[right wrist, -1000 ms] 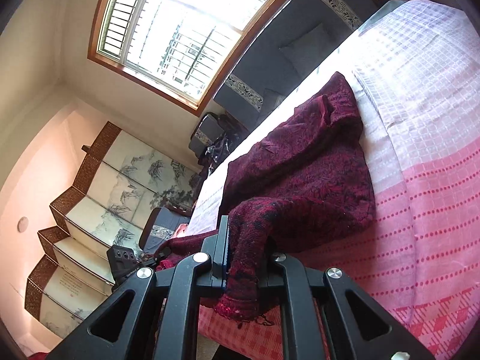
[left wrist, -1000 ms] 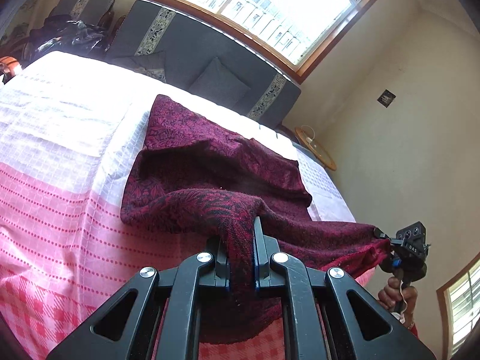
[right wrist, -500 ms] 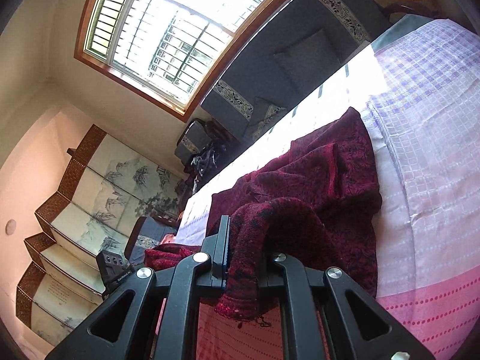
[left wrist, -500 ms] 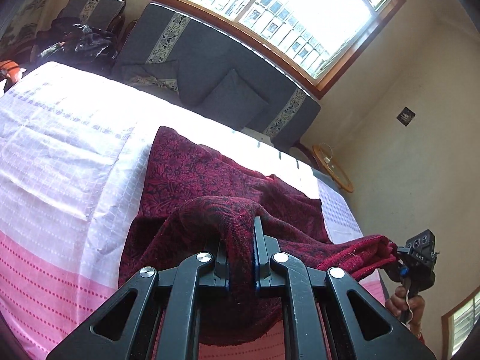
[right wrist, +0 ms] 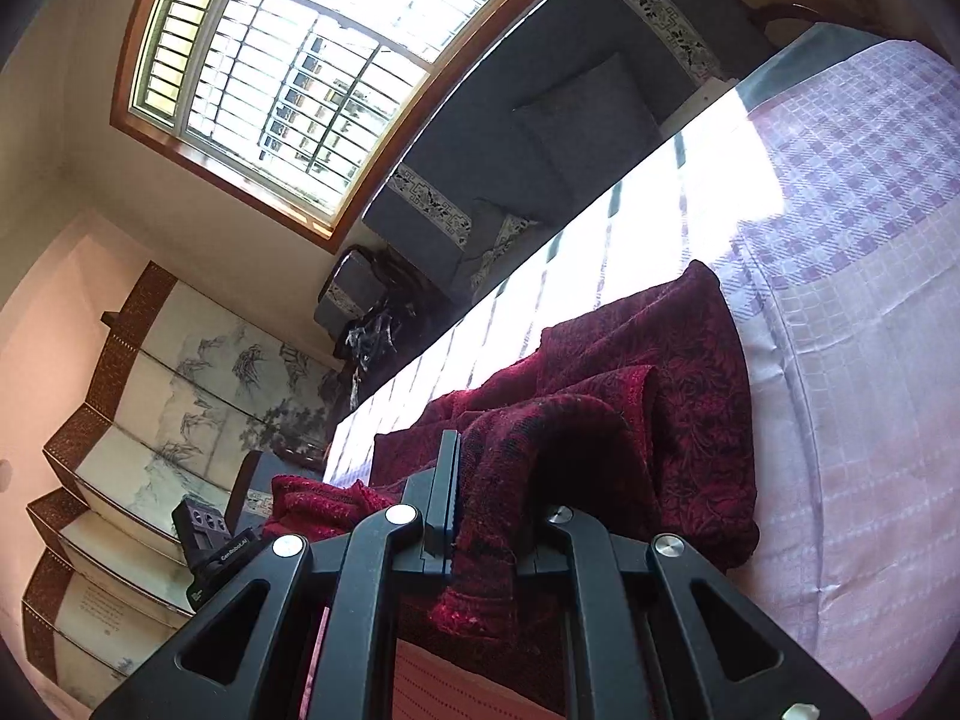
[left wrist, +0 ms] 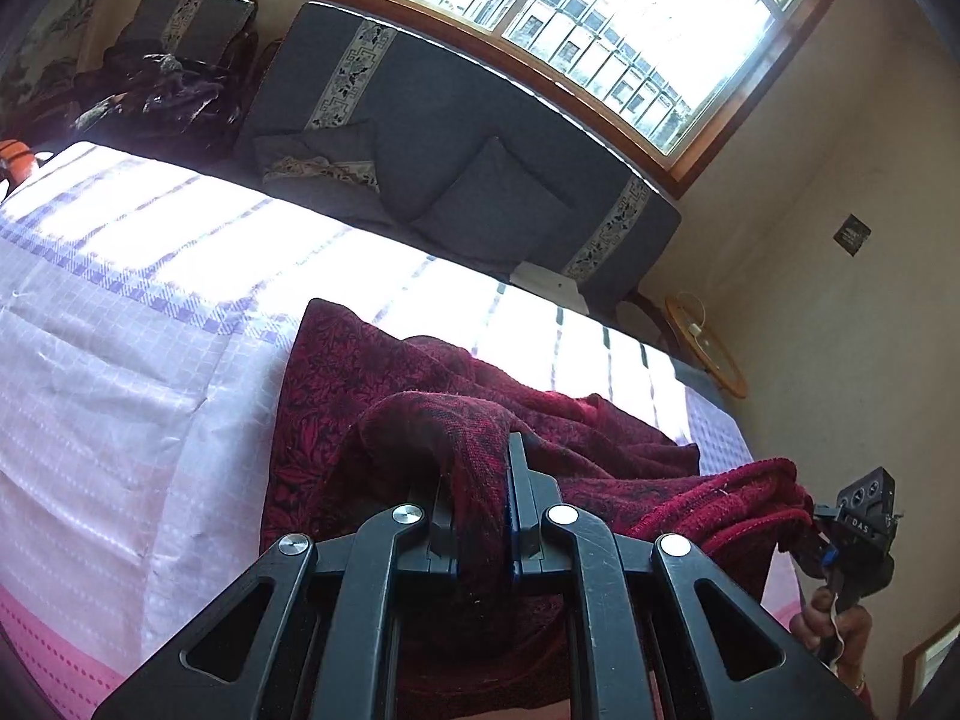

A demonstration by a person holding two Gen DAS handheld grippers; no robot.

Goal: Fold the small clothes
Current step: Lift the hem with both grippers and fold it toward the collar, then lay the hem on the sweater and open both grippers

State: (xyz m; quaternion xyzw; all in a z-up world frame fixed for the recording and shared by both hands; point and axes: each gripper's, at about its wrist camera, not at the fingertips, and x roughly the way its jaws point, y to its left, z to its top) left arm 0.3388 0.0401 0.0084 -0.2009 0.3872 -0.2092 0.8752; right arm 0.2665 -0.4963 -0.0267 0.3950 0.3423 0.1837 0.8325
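The dark red garment (left wrist: 372, 420) lies on the bed (left wrist: 120, 372), which is covered in a checked lilac and pink sheet. Its near edge is lifted off the sheet and curled over toward the far side, so a rounded fold runs across my view, while the flat far part reaches toward the grey sofa (left wrist: 456, 138) under the window (left wrist: 570, 18). The long axis of the fold runs from my left gripper (left wrist: 480, 516) across to my right gripper (right wrist: 486, 516); the garment's far corner points toward the sofa. I cannot tell which end is collar or hem.

My left gripper is clamped nearly closed on a bunched corner of that lifted edge, the cloth pinched between the pads and hanging below them. My right gripper is likewise squeezed onto the other corner, with a frayed hem dangling under the jaws. In the left view the right gripper shows at the far right, a hand (left wrist: 834, 624) beneath it.

Beyond the bed, a cushion (left wrist: 498, 210) rests on the sofa, and a painted folding screen (right wrist: 180, 396) stands at the left.
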